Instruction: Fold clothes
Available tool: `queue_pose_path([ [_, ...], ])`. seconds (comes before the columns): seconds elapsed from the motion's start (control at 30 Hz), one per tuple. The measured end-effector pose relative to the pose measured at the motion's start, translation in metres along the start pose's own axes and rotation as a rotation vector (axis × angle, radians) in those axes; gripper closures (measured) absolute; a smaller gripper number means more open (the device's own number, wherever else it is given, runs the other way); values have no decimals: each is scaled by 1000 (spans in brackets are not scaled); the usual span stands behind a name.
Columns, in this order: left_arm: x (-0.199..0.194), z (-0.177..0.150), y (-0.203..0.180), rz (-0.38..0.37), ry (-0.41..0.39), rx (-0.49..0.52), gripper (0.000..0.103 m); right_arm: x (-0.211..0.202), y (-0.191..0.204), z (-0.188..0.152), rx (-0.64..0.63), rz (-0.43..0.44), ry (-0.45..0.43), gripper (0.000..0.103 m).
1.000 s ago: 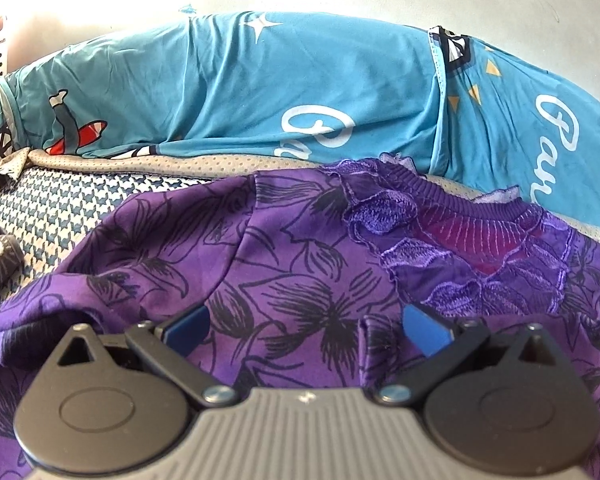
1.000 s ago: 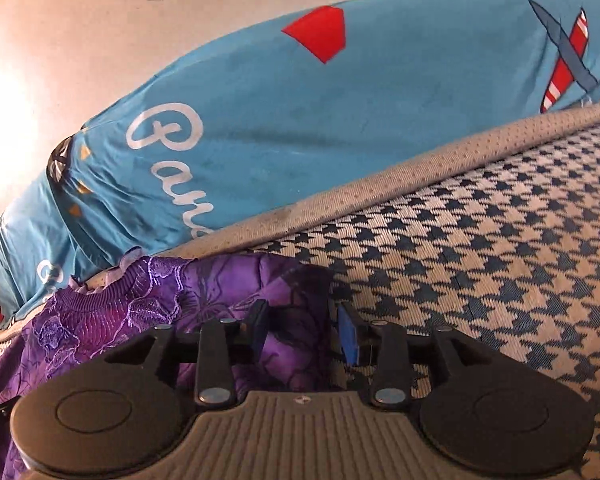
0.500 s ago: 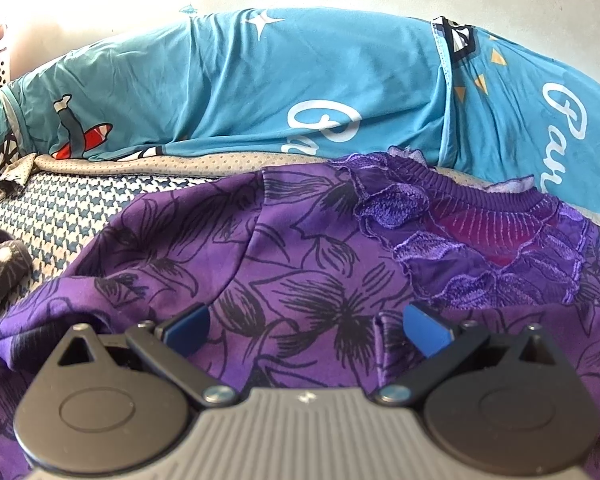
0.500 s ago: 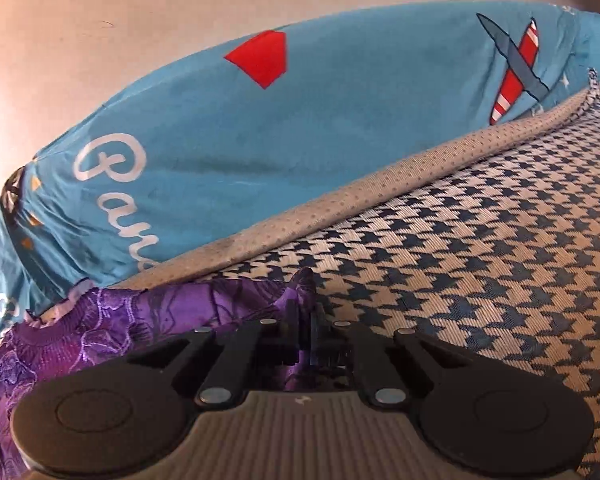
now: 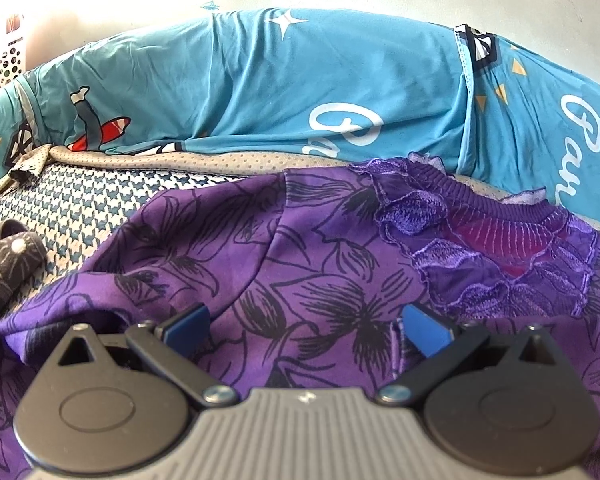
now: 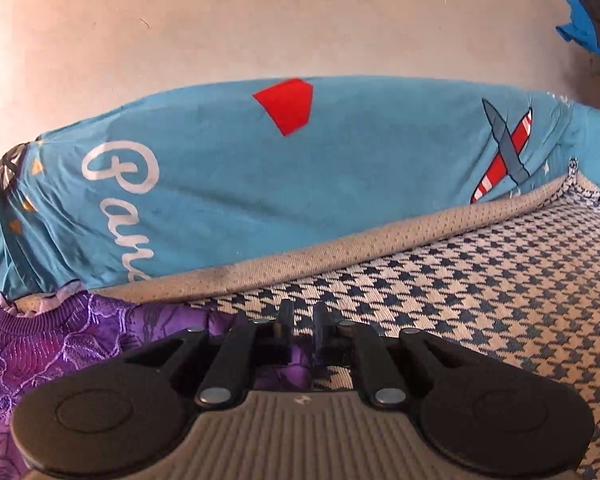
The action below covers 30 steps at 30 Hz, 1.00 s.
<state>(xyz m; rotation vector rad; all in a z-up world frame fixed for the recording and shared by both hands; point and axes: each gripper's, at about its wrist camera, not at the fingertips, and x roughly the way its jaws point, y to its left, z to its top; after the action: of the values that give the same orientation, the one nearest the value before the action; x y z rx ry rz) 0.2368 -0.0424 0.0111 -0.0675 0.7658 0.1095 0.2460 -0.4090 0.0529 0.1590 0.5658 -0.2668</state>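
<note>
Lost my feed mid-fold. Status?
Left gripper open over purple floral top. Right gripper nearly closed, grip unclear. Dark patterned garment lies left; nothing blocking.

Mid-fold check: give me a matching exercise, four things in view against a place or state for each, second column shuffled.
A. purple floral top with lace neckline
B. turquoise printed cloth with white script
C. blue-and-white houndstooth cover
D. left gripper

1. jaws wide open
2. heaped against the pale wall
3. lying right before the left gripper
4. spread under the top

Pairs: A-3, B-2, C-4, D-1.
</note>
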Motion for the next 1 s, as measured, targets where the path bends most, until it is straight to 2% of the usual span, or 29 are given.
queue_pose_path([
  [0.17, -5, -1, -4, -57, -9, 3, 0, -8, -4, 2, 10, 67, 36, 92],
  [0.3, -8, -7, -18, -73, -10, 56, 0, -15, -13, -1, 8, 128, 74, 92],
  [0.5, -11, -16, -37, -81, -21, 141, 0, -35, -23, -16, -118, 141, 117, 91],
  [0.8, -13, -27, -49, -93, -7, 186, 0, -74, -26, -39, -318, 162, 168, 90],
  [0.87, -13, -28, -51, -95, -8, 194, 0, -76, -22, -46, -350, 182, 185, 88],
  [0.93, -13, -29, -53, -97, -3, 199, 0, -72, -18, -53, -373, 201, 212, 82],
  [1.0, -12, -29, -54, -91, 0, 203, 0, -68, -14, -59, -399, 192, 220, 81],
])
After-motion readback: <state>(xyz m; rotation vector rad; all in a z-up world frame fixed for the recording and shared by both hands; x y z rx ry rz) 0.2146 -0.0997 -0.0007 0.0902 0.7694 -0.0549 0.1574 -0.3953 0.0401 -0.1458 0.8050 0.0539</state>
